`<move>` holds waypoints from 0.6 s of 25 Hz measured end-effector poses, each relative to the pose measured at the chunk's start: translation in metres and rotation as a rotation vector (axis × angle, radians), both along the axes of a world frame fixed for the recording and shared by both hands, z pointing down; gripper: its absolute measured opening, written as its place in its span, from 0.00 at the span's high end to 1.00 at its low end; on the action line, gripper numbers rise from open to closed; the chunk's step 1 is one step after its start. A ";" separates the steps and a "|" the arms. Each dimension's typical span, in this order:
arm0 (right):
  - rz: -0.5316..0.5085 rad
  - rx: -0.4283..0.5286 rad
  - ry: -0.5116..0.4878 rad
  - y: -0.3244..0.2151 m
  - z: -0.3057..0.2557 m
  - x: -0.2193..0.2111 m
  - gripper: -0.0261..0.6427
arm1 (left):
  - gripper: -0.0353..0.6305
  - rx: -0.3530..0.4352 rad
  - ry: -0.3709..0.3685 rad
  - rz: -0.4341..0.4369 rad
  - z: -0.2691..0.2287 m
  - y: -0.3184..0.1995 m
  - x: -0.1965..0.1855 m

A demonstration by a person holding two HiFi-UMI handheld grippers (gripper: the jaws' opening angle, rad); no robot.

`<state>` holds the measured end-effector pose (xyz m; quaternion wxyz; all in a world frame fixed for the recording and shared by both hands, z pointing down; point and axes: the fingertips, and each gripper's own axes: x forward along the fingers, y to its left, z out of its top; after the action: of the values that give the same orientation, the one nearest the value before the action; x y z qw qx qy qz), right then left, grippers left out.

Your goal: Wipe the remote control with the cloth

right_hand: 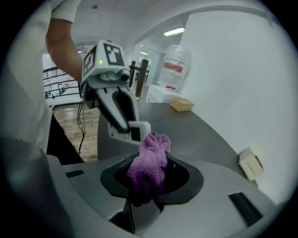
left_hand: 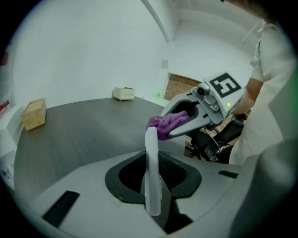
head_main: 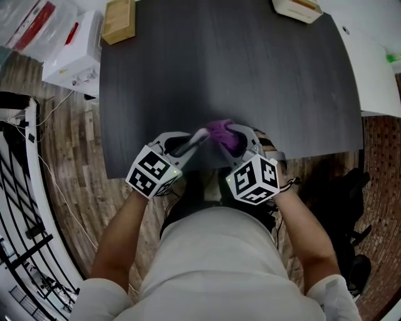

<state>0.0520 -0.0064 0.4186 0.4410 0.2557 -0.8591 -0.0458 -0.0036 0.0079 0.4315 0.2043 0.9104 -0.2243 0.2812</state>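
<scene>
Clutter keeps to the far edge of the dark table (head_main: 238, 81): a wooden box (head_main: 119, 20) at one corner and a cream box (head_main: 297, 9) at the other, cut off by the top of the head view. Both stand well apart from the grippers, with bare tabletop between them. Off the table on the left are a white carton (head_main: 74, 55), a plastic bag (head_main: 31, 22) and a black rack (head_main: 15, 207) on the wood floor. Over the near edge of the table, the left gripper (head_main: 188, 143) pinches the white remote control (left_hand: 152, 172) between its jaws. The remote is held edge-on, with its far end sticking out past them. The right gripper (head_main: 237, 139) has its jaws clamped on the bunched purple cloth (right_hand: 148, 167), which bulges out beyond the tips. The two grippers point toward each other, and in the left gripper view the cloth lies against the remote's far end. No view shows the remote's button face. From above, the left gripper covers most of the remote. The person's torso (head_main: 219, 263) hides the table's near edge below the grippers.
</scene>
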 end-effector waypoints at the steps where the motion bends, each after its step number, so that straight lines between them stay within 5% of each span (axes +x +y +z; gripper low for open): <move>1: -0.018 -0.033 0.054 0.008 0.015 0.006 0.77 | 0.82 -0.005 -0.008 -0.006 0.003 0.000 0.000; 4: -0.010 -0.123 0.151 0.023 0.047 0.023 0.77 | 0.82 -0.011 -0.091 0.000 0.021 0.000 0.000; 9: 0.096 -0.065 0.055 0.001 0.027 0.003 0.77 | 0.82 0.061 -0.343 0.075 0.062 0.001 0.005; 15: 0.009 -0.042 0.050 0.002 0.042 -0.034 0.77 | 0.82 0.121 -0.401 0.062 0.077 0.000 0.018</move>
<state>0.0185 -0.0047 0.4609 0.4679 0.2492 -0.8473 -0.0323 0.0144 0.0075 0.5088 0.0920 0.8534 -0.2487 0.4488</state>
